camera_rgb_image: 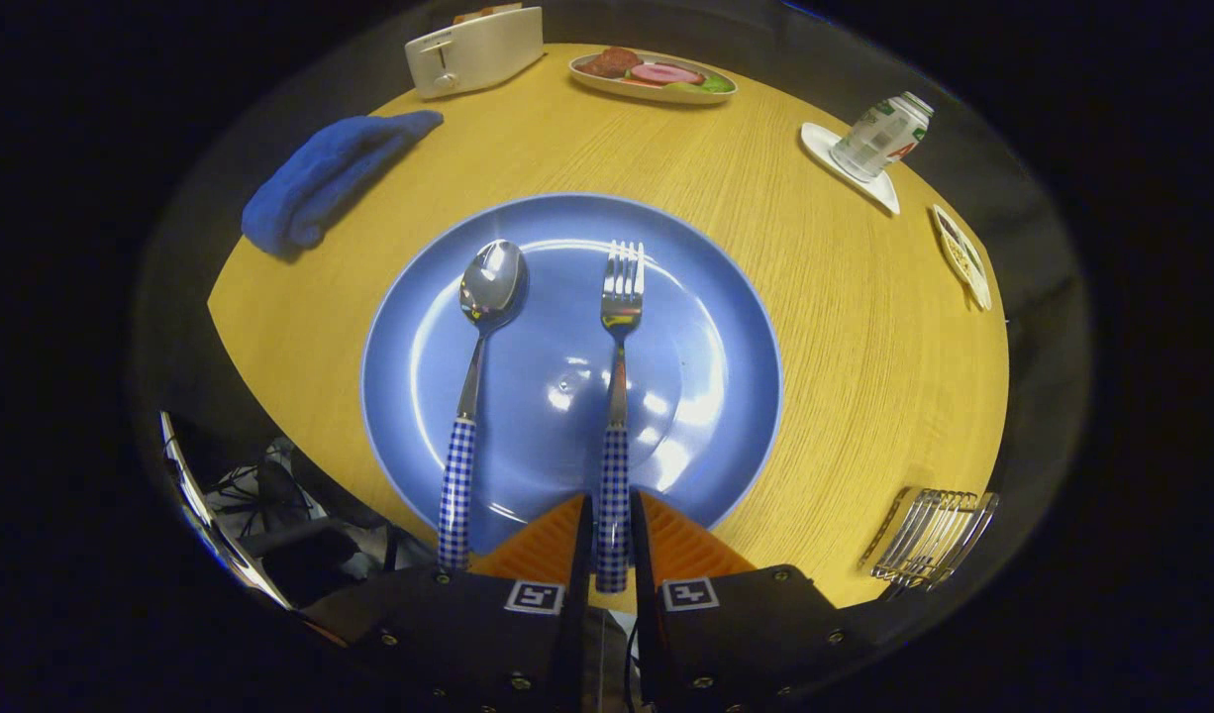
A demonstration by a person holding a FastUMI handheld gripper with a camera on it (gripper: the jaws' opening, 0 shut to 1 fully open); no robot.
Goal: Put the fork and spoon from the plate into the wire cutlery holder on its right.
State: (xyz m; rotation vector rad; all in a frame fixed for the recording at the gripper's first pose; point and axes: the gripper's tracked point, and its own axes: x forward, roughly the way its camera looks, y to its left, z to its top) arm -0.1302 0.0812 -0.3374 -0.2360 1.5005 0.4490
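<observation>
Gripping fork (618, 376) by checked handle, gripper (613, 540) clenched, both fingers pressed against it; handle end hidden between fingers. Lay tines-forward on blue plate (726, 396), spoon (476, 381) beside at left. Stood off right, wire cutlery holder (932, 535), partly cut off, contents hard to tell.

1. The plate (726, 327) is plain blue.
2. The fork (617, 396) and spoon (476, 366) are silver, with blue-and-white checked handles.
3. The counter (845, 327) is yellow wood grain.
4. The towel (320, 178) is deep blue.
5. The toaster (473, 50) is cream.
</observation>
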